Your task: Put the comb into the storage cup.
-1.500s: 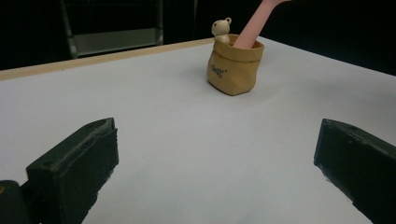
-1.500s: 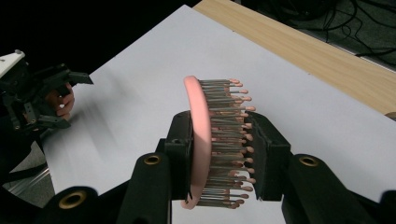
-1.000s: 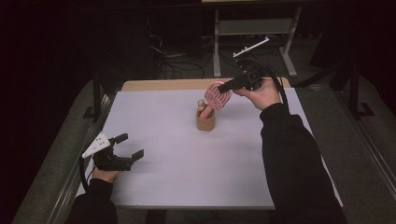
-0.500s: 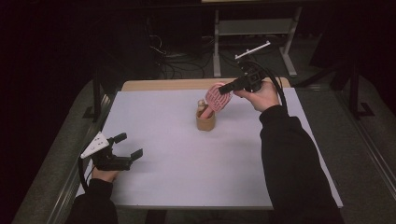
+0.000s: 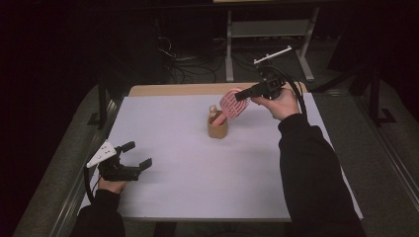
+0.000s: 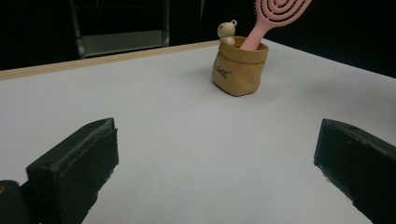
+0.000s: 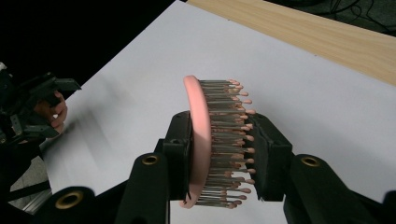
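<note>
At the near left of the white table (image 5: 163, 207), the left gripper (image 5: 134, 158) is being held low with its jaws spread wide, nothing between them. Farther right, near the table's middle, a small tan paper pouch (image 5: 217, 129) is being kept upright, a tiny cream bear figure (image 6: 227, 29) peeking over its rim. Into it the handle of a pink hairbrush (image 5: 230, 104) is being dipped, tilted; its round spiral-patterned head, pink-tipped bristles included, is being clamped by the right gripper (image 5: 243, 95).
</note>
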{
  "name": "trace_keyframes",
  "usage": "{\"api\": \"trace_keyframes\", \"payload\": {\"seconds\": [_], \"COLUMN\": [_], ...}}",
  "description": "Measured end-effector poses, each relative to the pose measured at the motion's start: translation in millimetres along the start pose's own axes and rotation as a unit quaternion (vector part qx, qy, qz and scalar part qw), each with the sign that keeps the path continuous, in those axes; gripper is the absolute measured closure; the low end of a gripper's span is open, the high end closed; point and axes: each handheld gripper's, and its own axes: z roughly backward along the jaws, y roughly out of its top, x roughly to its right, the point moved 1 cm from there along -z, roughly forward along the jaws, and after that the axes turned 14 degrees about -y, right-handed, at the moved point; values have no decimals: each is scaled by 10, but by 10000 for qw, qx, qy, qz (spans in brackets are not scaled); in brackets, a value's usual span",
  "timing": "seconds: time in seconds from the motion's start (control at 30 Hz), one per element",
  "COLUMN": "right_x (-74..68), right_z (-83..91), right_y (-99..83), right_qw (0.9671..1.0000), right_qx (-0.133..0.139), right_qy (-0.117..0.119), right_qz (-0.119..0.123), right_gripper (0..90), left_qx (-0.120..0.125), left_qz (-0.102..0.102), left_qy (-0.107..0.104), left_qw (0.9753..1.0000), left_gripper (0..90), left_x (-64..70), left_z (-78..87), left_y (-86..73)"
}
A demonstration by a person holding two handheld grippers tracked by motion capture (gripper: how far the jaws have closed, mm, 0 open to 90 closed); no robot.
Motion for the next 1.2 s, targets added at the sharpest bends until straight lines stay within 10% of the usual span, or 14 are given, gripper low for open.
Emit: {"api": "trace_keyframes", "payload": {"seconds": [0.53, 1.2], "right_x": [140, 237], "right_z": [73, 245], "right_y": [-141, -270], "right_qw": [9997, 9986], "right_qx": [120, 513], "right_qy": [157, -121], "right_qz": [-151, -94], "right_gripper": [594, 204], "left_qx": [17, -34], "left_qz": [31, 46], "left_qy": [35, 20], "left_qw": [10000, 10000], "left_gripper": [0, 0], "left_x": [-6, 2], "left_z": [6, -1], "left_y": [-3, 1]}}
